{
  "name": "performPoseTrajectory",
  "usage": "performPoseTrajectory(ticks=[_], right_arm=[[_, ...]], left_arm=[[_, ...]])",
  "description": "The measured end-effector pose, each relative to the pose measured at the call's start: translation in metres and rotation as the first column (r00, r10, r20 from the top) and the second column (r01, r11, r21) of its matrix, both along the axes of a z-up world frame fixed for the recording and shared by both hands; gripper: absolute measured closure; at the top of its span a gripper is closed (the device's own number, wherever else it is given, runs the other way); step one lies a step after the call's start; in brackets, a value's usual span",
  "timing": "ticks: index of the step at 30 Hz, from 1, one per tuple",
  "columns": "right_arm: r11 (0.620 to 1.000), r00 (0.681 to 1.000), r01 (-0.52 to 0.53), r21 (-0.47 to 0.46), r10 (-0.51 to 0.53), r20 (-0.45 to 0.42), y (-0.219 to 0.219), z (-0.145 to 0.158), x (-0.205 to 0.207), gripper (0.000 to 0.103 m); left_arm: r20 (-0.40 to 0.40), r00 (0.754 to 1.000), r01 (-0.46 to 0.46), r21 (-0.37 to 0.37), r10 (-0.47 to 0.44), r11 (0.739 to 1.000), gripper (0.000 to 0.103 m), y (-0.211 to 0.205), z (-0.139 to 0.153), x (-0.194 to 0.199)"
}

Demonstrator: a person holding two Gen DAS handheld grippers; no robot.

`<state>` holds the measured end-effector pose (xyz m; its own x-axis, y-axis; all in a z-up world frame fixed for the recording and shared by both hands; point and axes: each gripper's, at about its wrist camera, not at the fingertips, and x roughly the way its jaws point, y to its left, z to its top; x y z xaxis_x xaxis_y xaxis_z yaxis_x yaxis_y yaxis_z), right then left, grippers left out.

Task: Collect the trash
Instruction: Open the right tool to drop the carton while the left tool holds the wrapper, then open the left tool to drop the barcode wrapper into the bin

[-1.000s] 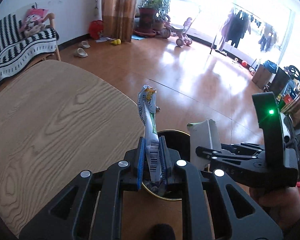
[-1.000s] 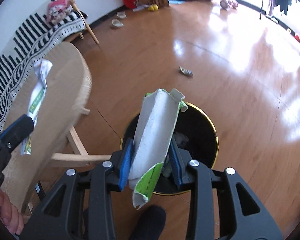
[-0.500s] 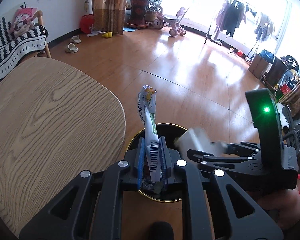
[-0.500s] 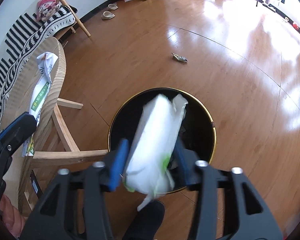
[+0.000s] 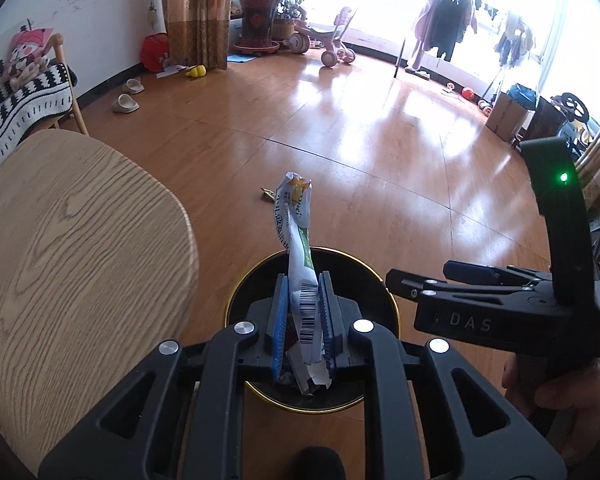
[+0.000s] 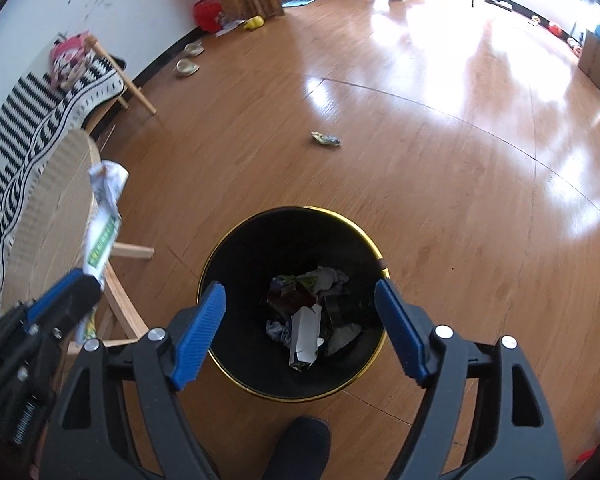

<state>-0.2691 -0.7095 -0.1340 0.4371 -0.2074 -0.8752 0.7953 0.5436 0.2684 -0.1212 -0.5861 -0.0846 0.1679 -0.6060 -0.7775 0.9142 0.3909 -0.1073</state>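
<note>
My left gripper (image 5: pixel 302 316) is shut on a crumpled white and green wrapper (image 5: pixel 296 240), held upright over the black bin with a gold rim (image 5: pixel 236 300). The wrapper also shows in the right wrist view (image 6: pixel 104 216). My right gripper (image 6: pixel 300 320) is open and empty above the bin (image 6: pixel 220 248). A white carton (image 6: pixel 306 334) lies inside the bin among other trash. From the left wrist view the right gripper (image 5: pixel 416 280) is to the right of the bin.
A round wooden table (image 5: pixel 60 240) stands left of the bin. A small scrap of trash (image 6: pixel 326 139) lies on the wooden floor beyond the bin. A striped bench (image 6: pixel 32 120), slippers (image 5: pixel 126 102) and toys are far off.
My right gripper opened and dropped the white carton into the bin. My left gripper moved over the bin with the wrapper still held.
</note>
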Motion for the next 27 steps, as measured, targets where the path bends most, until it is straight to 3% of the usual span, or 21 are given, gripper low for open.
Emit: performPoseTrajectory(ticks=[3, 5, 6, 7, 12, 17, 23, 27], right_arm=[[1.0, 1.0, 0.018, -0.006, -0.018, 0.014, -0.004, 0.003, -0.005, 0.024], [1.0, 0.999, 0.028, -0.01, -0.028, 0.024, -0.007, 0.005, -0.007, 0.024], [0.999, 0.999, 0.032, -0.013, -0.032, 0.023, -0.008, 0.007, -0.008, 0.024], [0.999, 0.999, 0.034, -0.014, -0.033, 0.025, -0.009, 0.009, -0.008, 0.023], [0.997, 0.999, 0.015, -0.072, -0.012, 0.038, 0.001, 0.031, -0.002, 0.021], [0.987, 0.994, -0.07, -0.142, 0.081, 0.069, 0.032, 0.058, 0.028, 0.016], [0.945, 0.958, -0.24, -0.223, 0.268, 0.105, 0.097, 0.094, 0.094, 0.013], [0.889, 0.899, -0.377, -0.258, 0.418, 0.127, 0.161, 0.113, 0.147, 0.012]], left_arm=[[-0.001, 1.0, 0.006, -0.004, -0.006, 1.0, 0.086, -0.003, -0.001, 0.0], [0.001, 1.0, 0.001, 0.001, -0.001, 1.0, 0.07, -0.004, -0.001, 0.0], [0.005, 1.0, -0.006, -0.003, 0.006, 1.0, 0.052, -0.003, 0.0, 0.0], [0.009, 1.0, -0.013, -0.01, 0.013, 1.0, 0.042, -0.001, 0.002, 0.0], [0.031, 0.999, -0.034, -0.026, 0.035, 0.999, 0.031, 0.014, 0.014, 0.007], [0.057, 0.988, -0.142, -0.051, 0.145, 0.989, 0.018, 0.055, 0.038, 0.034], [0.109, 0.935, -0.333, -0.054, 0.337, 0.941, 0.011, 0.146, 0.066, 0.088], [0.144, 0.86, -0.49, -0.035, 0.489, 0.871, 0.011, 0.225, 0.079, 0.126]])
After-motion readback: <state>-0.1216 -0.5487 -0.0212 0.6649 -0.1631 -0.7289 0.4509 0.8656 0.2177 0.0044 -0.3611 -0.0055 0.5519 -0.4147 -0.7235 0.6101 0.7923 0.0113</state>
